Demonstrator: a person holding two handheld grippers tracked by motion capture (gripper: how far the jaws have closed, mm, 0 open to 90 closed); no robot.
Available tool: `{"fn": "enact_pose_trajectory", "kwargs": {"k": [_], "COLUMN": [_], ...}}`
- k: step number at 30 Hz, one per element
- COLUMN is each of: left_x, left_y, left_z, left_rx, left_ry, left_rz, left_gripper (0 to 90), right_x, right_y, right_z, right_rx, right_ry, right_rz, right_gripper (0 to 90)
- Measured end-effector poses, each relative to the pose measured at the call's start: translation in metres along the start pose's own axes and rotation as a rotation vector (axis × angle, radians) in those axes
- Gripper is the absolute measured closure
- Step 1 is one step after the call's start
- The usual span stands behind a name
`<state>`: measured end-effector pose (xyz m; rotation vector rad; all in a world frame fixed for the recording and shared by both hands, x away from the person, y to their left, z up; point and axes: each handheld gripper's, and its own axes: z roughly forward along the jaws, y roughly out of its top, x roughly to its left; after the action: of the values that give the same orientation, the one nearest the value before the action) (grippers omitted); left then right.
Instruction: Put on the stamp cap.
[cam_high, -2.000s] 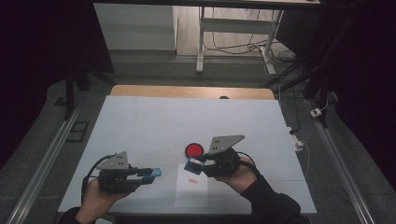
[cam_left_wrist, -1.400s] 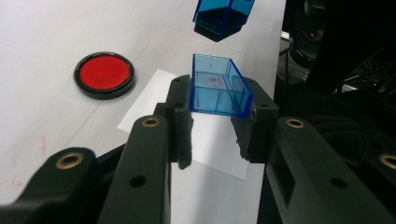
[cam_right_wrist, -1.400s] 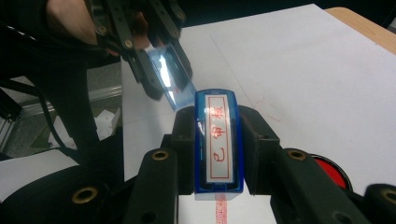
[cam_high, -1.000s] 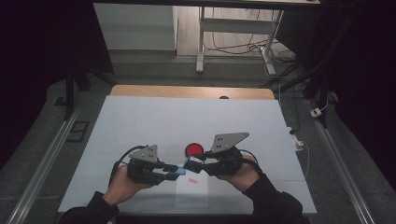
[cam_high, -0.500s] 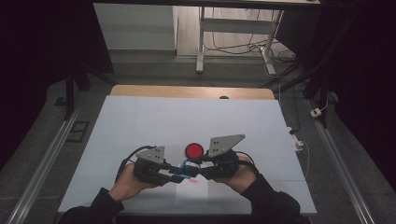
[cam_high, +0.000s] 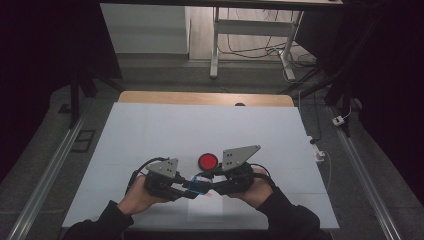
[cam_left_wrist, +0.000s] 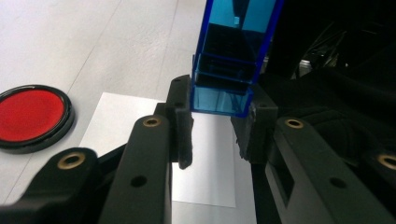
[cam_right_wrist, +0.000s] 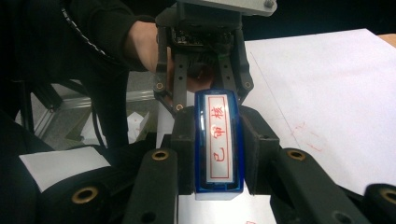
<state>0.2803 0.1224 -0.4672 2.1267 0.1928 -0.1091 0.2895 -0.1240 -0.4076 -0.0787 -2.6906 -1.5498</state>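
A blue see-through stamp (cam_high: 200, 186) hangs just above the table, gripped from both ends. My left gripper (cam_high: 186, 188) comes in from the left and is shut on one end of it. In the left gripper view the blue stamp (cam_left_wrist: 229, 46) runs away from my left gripper (cam_left_wrist: 219, 100), whose pads press on its sides. My right gripper (cam_high: 213, 185) is shut on the other end. In the right gripper view the stamp (cam_right_wrist: 218, 154) sits between the pads of my right gripper (cam_right_wrist: 218, 116), its white label with red characters facing up.
A round red ink pad (cam_high: 208, 161) with a black rim lies just behind the grippers, and the red ink pad (cam_left_wrist: 30, 112) is close on the left in the left gripper view. A white paper sheet (cam_high: 206, 212) lies under them near the front edge of the light table mat (cam_high: 200, 130).
The left hand has come rightward across the table until its gripper tip meets the right gripper's at the stamp. The right hand has stayed in place.
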Motion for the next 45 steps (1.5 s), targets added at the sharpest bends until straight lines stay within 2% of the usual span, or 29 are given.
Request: {"fn": "enact_pose_trajectory", "kwargs": {"k": [11, 25, 28, 33, 37, 42, 45], "left_x": [0.0002, 0.0004, 0.0006, 0.0003, -0.0002, -0.0023, -0.0022], "left_y": [-0.0005, -0.0010, -0.0017, -0.0018, -0.0011, -0.0007, -0.0014], "left_z": [-0.0030, -0.0066, -0.0078, -0.0077, -0.0059, -0.0037, -0.0037], "left_rx": [-0.047, -0.100, -0.124, -0.121, -0.096, -0.072, -0.065], "left_ry": [-0.036, -0.057, -0.067, -0.056, -0.034, 0.006, 0.018], "left_rz": [0.012, 0.015, 0.016, 0.022, 0.013, 0.015, 0.002], "left_gripper": [69.2, 69.5, 69.5, 69.4, 68.1, 61.2, 57.9], "right_x": [0.0010, -0.0005, -0.0011, -0.0015, -0.0005, -0.0005, -0.0008], "right_y": [0.0002, -0.0002, -0.0007, -0.0009, -0.0005, -0.0010, -0.0009], "right_z": [0.0004, -0.0019, -0.0023, -0.0024, -0.0014, 0.0004, 0.0000], "right_rx": [-0.016, -0.074, -0.087, -0.093, -0.071, -0.045, -0.042], "right_ry": [0.020, 0.038, 0.046, 0.047, 0.029, 0.008, 0.005], "right_rz": [-0.010, 0.019, 0.026, 0.030, 0.014, 0.009, 0.011], "right_gripper": [69.5, 69.6, 69.6, 69.6, 69.5, 69.5, 69.5]}}
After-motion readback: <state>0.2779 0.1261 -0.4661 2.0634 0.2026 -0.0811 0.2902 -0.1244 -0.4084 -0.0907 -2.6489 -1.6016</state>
